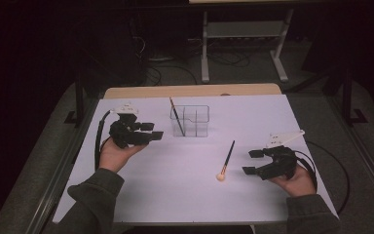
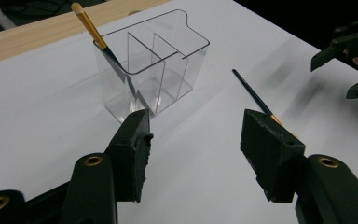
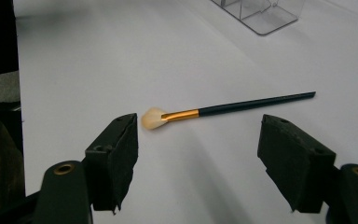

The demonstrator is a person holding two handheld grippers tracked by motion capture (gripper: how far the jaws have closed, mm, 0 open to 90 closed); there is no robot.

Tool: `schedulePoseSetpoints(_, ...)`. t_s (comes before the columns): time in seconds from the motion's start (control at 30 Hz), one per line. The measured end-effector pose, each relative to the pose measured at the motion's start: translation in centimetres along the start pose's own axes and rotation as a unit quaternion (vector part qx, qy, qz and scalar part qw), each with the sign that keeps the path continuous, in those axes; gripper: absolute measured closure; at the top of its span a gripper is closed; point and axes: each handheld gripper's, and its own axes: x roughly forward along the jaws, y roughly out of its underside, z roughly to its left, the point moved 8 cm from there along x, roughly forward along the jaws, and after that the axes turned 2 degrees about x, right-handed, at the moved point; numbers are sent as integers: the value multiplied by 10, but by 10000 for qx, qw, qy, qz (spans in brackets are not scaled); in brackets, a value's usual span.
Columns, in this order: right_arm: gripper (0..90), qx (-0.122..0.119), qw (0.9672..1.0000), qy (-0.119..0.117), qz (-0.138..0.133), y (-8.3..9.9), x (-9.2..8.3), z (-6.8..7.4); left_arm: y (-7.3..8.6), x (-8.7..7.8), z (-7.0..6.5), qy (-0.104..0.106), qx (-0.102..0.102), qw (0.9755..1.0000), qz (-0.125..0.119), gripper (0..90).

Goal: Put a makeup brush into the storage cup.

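A clear plastic organizer (image 1: 190, 121) with three compartments stands at the back middle of the white table (image 1: 175, 195). A dark-handled brush (image 1: 175, 116) leans upright in its left compartment, gold ferrule and pale tip up (image 2: 91, 30). A second brush (image 1: 226, 161) lies flat on the table to the right of centre, its cream bristles (image 3: 151, 118) toward the person. My left gripper (image 1: 152, 130) hovers left of the organizer (image 2: 154, 70), open and holding nothing (image 2: 196, 149). My right gripper (image 1: 252, 162) is open just right of the lying brush (image 3: 233, 108), with nothing between its jaws (image 3: 198, 158).
A wooden strip (image 1: 190, 90) borders the table's far edge. Behind it, a metal table frame (image 1: 243, 44) and cables lie on the dark floor. Black cables trail from both grippers along the table's left and right sides. The right gripper (image 2: 349, 60) shows far off in the left gripper view.
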Motion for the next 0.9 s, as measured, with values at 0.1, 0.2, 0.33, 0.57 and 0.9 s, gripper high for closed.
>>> schedulePoseSetpoints(0.1, 278, 5, 10000, 6, 3, 0, 0, 0, 1, -1, 0, 3, 24, 10000, -1, 421)
schedulePoseSetpoints(0.2, 278, -1, 10000, 6, 13, 0, 0, 0, 3, -1, -1, 17, 31, 10000, 8, 416)
schedulePoseSetpoints(0.33, 278, 35, 10000, 9, -4, 0, -1, -1, 4, -1, -1, 44, 49, 10000, 0, 409)
schedulePoseSetpoints(0.57, 275, 8, 10000, -21, -26, 1, -2, -1, 5, -3, -4, 44, 17, 10000, -64, 399)
schedulePoseSetpoints(0.9, 270, -75, 10000, -45, -7, -3, -1, 0, 13, -6, -12, 62, 98, 9999, -99, 394)
